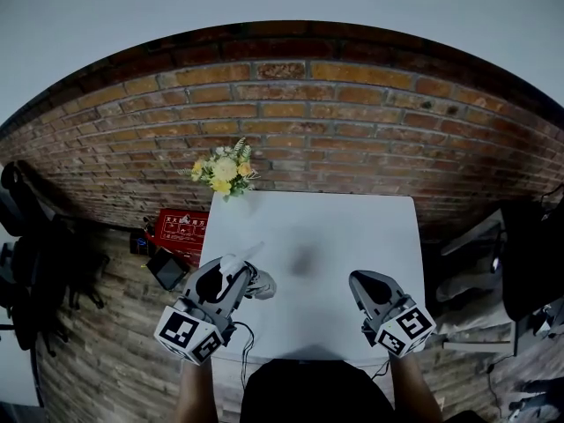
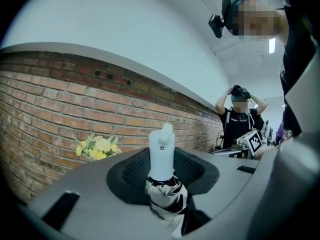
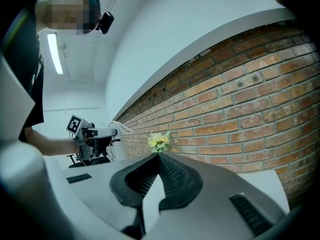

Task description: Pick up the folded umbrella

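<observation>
Closest in, at the lower left, the left gripper (image 1: 231, 276) is clamped on the folded umbrella (image 2: 161, 151). Its jaws stand fairly wide around the bundle, the pale fabric bunches between the dark pads, and the white handle pokes out past the jaw tips toward the brick wall (image 1: 352, 113). In the head view the umbrella sits over the near left edge of the white table (image 1: 352, 227). Just beyond, a red box (image 1: 181, 227) lies on the floor beside the table, and a bunch of yellow flowers (image 1: 224, 173) stands at the table's far left corner, against the wall. To the right, well apart from the umbrella, the right gripper (image 1: 366, 282) hangs over the table's near right part, its jaw tips drawn together with nothing between them
</observation>
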Available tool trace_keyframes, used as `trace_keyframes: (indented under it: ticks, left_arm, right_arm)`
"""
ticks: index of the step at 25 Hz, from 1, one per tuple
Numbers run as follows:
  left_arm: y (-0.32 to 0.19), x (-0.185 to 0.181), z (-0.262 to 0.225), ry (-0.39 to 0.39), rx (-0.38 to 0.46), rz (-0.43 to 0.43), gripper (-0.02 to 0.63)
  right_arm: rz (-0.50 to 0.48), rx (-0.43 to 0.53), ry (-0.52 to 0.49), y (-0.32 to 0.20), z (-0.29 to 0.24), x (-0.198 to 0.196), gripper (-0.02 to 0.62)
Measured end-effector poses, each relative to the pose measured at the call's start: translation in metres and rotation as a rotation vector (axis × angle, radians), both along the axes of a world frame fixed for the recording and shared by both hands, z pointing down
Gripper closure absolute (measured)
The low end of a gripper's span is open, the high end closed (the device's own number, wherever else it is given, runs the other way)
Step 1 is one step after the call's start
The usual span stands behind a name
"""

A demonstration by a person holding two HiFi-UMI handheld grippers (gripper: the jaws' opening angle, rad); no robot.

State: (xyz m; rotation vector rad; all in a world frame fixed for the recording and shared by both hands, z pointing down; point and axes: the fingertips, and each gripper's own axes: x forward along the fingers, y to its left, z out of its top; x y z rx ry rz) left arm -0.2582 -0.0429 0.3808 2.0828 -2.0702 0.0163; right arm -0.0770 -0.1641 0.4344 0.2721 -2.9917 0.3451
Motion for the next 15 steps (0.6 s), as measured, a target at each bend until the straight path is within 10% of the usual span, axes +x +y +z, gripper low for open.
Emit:
trace_keyframes:
  ticks: [15]
  left_arm:
    - [-0.012, 0.011, 0.003, 0.079, 0.031, 0.018, 0.453]
  right_arm:
    - [0.016, 0.004, 0.018, -0.002, 0.011, 0.012, 0.574]
